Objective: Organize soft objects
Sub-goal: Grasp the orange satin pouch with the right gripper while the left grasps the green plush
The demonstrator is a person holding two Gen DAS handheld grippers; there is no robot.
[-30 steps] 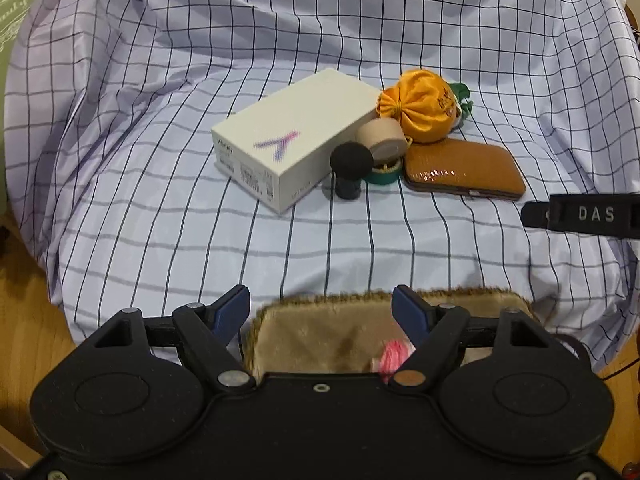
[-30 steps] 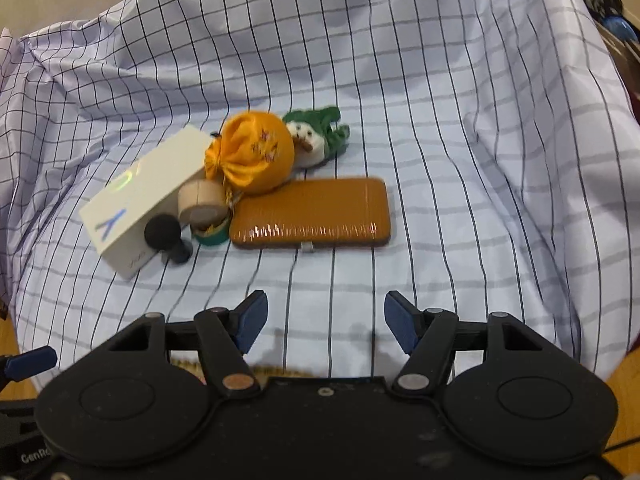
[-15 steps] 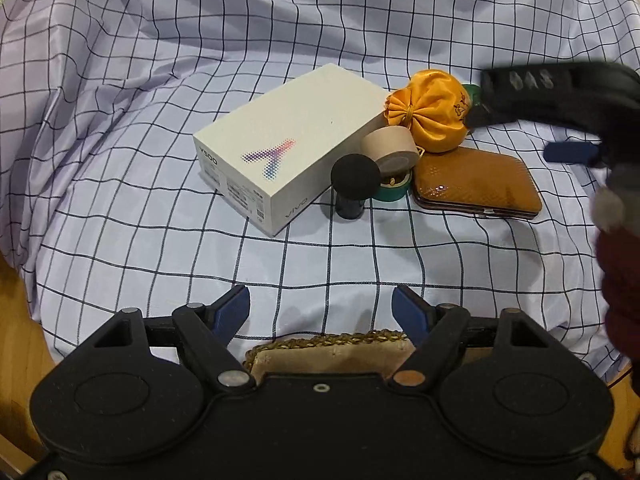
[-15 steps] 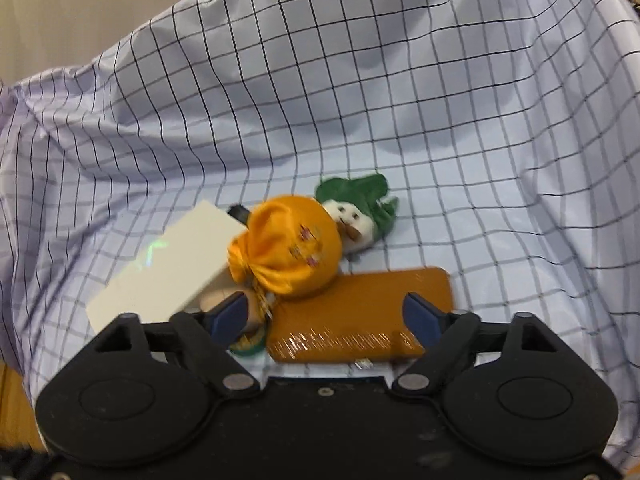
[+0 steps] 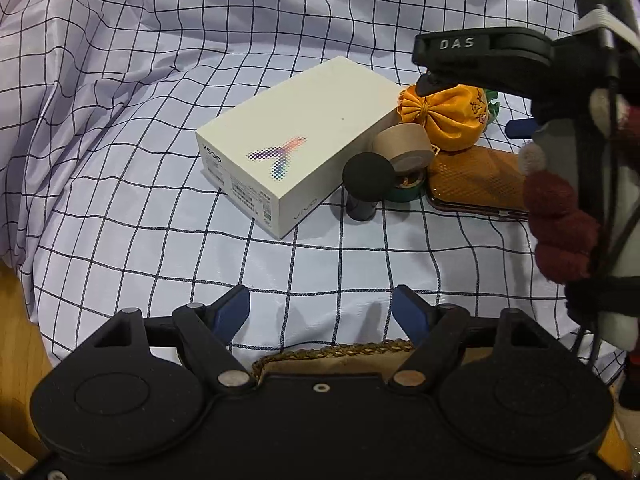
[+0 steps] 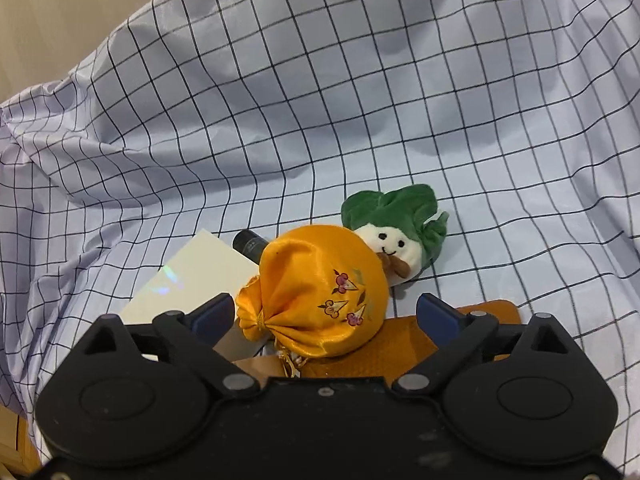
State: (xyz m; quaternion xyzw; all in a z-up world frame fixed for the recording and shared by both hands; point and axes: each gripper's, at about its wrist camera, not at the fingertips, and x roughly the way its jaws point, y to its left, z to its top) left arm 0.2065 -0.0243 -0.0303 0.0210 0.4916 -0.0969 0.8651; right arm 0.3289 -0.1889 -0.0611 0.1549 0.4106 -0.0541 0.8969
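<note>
An orange satin pouch [image 6: 320, 296] lies on the checked cloth [image 6: 360, 100], resting against a white box [image 6: 192, 276] and a tan leather case [image 6: 408, 344]. My right gripper [image 6: 324, 312] straddles the pouch; its jaws are opening and the pads stand clear of both sides. Just behind the pouch sits a green-and-white plush [image 6: 396, 236]. In the left wrist view the right gripper [image 5: 472, 108] hangs over the pouch [image 5: 452, 120]. My left gripper [image 5: 320, 312] is open over bare cloth, with a furry brown bag [image 5: 336, 354] under its base.
A beige tape roll [image 5: 404, 146], a green roll [image 5: 406, 190] and a black round-headed knob [image 5: 366, 184] crowd between the box [image 5: 296, 140] and the case [image 5: 476, 184]. A hand in fuzzy dark red [image 5: 560, 232] holds the right gripper. Wooden floor [image 5: 12, 320] shows at the left.
The right gripper has come forward and down over the orange pouch and its jaws have widened around it. In the left wrist view the furry bag slid lower and the right gripper came in.
</note>
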